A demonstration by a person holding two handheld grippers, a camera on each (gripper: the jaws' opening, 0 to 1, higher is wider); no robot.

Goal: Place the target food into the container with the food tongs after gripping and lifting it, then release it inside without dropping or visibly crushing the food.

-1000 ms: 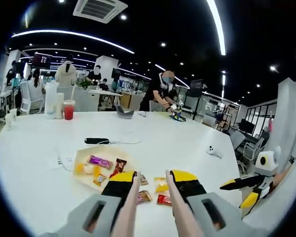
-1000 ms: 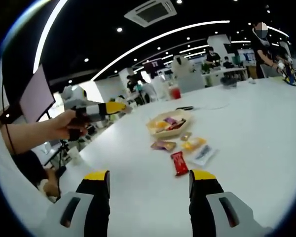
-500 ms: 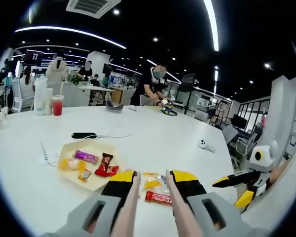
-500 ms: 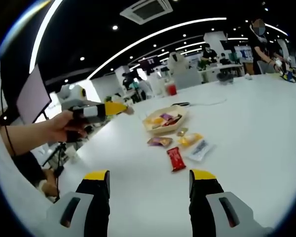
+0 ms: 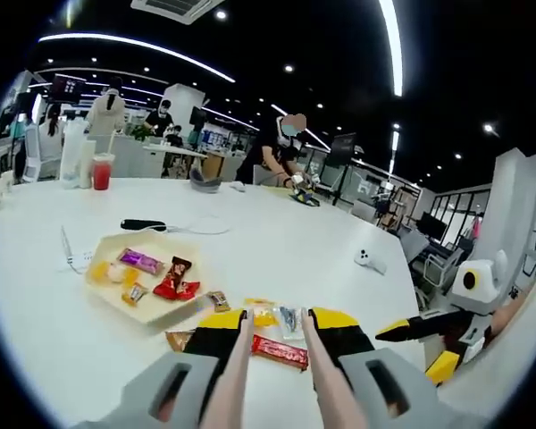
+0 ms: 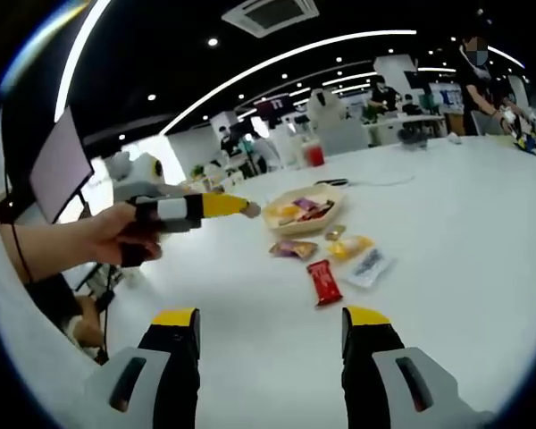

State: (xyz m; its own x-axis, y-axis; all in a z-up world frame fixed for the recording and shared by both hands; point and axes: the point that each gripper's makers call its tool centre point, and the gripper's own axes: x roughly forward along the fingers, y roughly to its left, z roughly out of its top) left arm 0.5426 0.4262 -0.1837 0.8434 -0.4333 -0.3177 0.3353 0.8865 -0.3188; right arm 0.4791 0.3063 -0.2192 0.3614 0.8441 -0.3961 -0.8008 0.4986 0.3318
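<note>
The left claw (image 6: 247, 210) has been swung out over the desk (image 6: 464, 223), its tips now reaching toward the tray (image 6: 317, 217) and the loose snack packets (image 6: 335, 259).

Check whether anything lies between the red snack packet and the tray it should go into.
Yes. In the right gripper view a purple-brown packet and a yellow packet lie on the table between the red packet and the tray.

Both views look low across the white counter (image 5: 277, 241); they share the snack tray (image 5: 116, 284) (image 6: 326, 212), seemingly from different sides.
</note>
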